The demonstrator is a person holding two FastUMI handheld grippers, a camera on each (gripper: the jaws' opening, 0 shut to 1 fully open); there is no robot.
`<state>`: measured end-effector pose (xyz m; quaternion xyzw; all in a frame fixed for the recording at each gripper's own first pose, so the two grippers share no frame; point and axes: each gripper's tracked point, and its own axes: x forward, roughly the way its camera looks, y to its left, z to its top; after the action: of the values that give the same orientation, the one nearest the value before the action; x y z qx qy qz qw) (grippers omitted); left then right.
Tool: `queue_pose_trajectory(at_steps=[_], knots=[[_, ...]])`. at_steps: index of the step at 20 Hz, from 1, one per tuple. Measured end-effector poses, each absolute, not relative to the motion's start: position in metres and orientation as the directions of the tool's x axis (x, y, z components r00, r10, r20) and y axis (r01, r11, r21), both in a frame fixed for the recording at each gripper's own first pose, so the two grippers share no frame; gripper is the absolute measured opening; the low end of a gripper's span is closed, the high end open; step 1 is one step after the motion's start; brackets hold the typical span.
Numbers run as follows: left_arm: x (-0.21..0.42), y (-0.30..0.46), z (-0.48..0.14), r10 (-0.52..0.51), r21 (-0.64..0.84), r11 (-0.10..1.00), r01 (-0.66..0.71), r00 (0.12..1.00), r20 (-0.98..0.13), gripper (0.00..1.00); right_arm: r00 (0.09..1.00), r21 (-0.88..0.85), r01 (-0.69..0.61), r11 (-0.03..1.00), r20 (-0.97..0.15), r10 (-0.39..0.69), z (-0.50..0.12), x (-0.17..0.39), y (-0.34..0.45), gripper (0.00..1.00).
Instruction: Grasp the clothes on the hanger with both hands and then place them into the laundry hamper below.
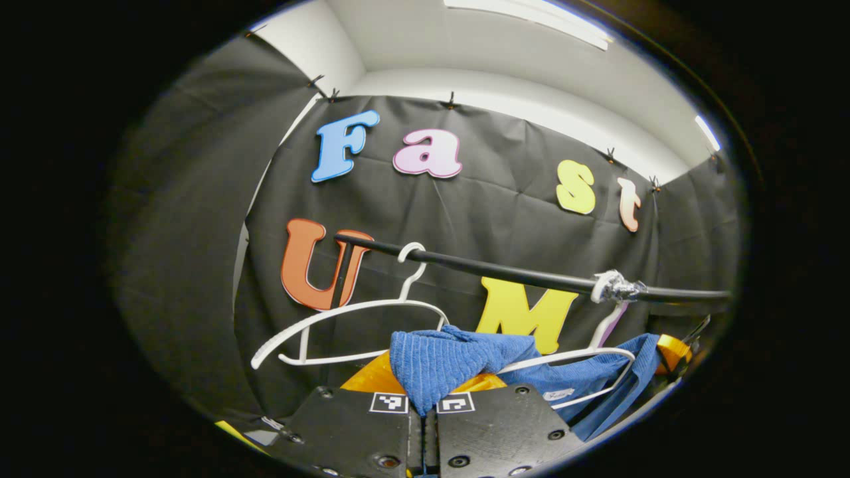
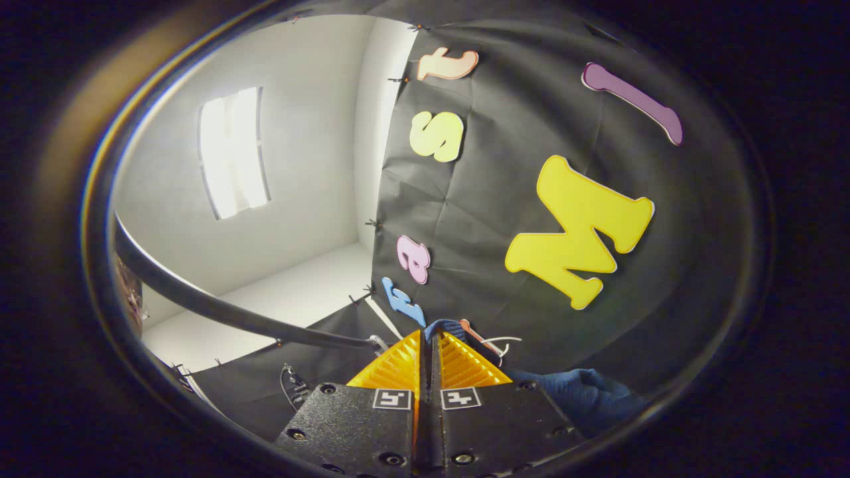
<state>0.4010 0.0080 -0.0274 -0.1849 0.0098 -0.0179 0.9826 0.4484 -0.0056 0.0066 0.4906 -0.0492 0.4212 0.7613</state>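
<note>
Blue cloth point(image 1: 441, 365) sits bunched right at the tip of my left claw point(image 1: 425, 388), and as far as I can see both fingers are pressed together on a fold of it, the ribbed fabric heaping up just above the pinch. From that bunch the garment runs off to the right of the claw, draped over a white hanger point(image 1: 584, 355) whose hook goes up to a black rail point(image 1: 518, 272) crossing ahead of the claw. A wad of tape or wrapping point(image 1: 614, 285) sits on the rail where that hook meets it. Up and to the left of the claw a second white hanger point(image 1: 345, 318) hangs bare from the same rail, tilted, with its low end toward the left.

At the far right, past the garment's edge, I can make out part of the other claw, touching or just beside the fabric; I cannot tell which.

In the right gripper view my right claw point(image 2: 430, 345) has its fingers drawn together with a thin strip of the blue cloth point(image 2: 446, 326) poking out at the tip, so it is pinching the garment. More of the same fabric point(image 2: 584, 392) lies low to the right of that claw. The rail point(image 2: 219, 309) curves by on its left.
</note>
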Motion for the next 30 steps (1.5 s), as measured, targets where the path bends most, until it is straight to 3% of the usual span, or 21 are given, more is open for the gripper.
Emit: queue_pose_trajectory(at_steps=[1, 5, 8, 9, 15, 18, 24, 27, 30], knots=[[0.406, 0.019, -0.034, -0.052, -0.409, 0.912, 0.034, 0.998, -0.032, 0.01, 0.652, 0.714, -0.68, 0.165, 0.487, 0.581, 0.005, 0.453, -0.012, 0.03], [0.416, 0.043, -0.065, -0.098, -0.57, 0.821, 0.031, 0.991, -0.088, 0.05, 0.682, 0.736, -0.653, 0.18, 0.467, 0.563, -0.004, 0.462, -0.024, 0.03], [0.417, 0.037, -0.093, -0.127, -0.588, 0.808, 0.027, 0.983, -0.129, 0.02, 0.708, 0.765, -0.618, 0.184, 0.438, 0.554, -0.02, 0.471, -0.028, 0.02], [0.415, 0.033, -0.101, -0.141, -0.594, 0.804, 0.03, 0.98, -0.141, 0.06, 0.717, 0.774, -0.605, 0.187, 0.427, 0.551, -0.025, 0.473, -0.03, 0.03], [0.413, 0.034, -0.102, -0.179, -0.676, 0.732, 0.086, 0.981, -0.069, 0.06, 0.746, 0.828, -0.547, 0.122, 0.415, 0.521, -0.046, 0.481, -0.043, 0.02], [0.418, 0.035, -0.109, -0.198, -0.735, 0.674, 0.078, 0.977, -0.077, 0.06, 0.767, 0.833, -0.522, 0.184, 0.365, 0.528, -0.062, 0.487, -0.037, 0.03], [0.418, 0.035, -0.117, -0.217, -0.798, 0.59, 0.119, 0.976, -0.014, 0.06, 0.774, 0.859, -0.481, 0.174, 0.322, 0.546, -0.081, 0.48, -0.033, 0.03], [0.42, 0.037, -0.127, -0.215, -0.81, 0.576, 0.105, 0.976, -0.026, 0.06, 0.779, 0.866, -0.461, 0.192, 0.292, 0.555, -0.094, 0.482, -0.029, 0.02], [0.413, 0.041, -0.163, -0.208, -0.816, 0.578, 0.027, 0.971, -0.115, 0.06, 0.785, 0.88, -0.427, 0.21, 0.245, 0.569, -0.114, 0.477, -0.025, 0.03]])
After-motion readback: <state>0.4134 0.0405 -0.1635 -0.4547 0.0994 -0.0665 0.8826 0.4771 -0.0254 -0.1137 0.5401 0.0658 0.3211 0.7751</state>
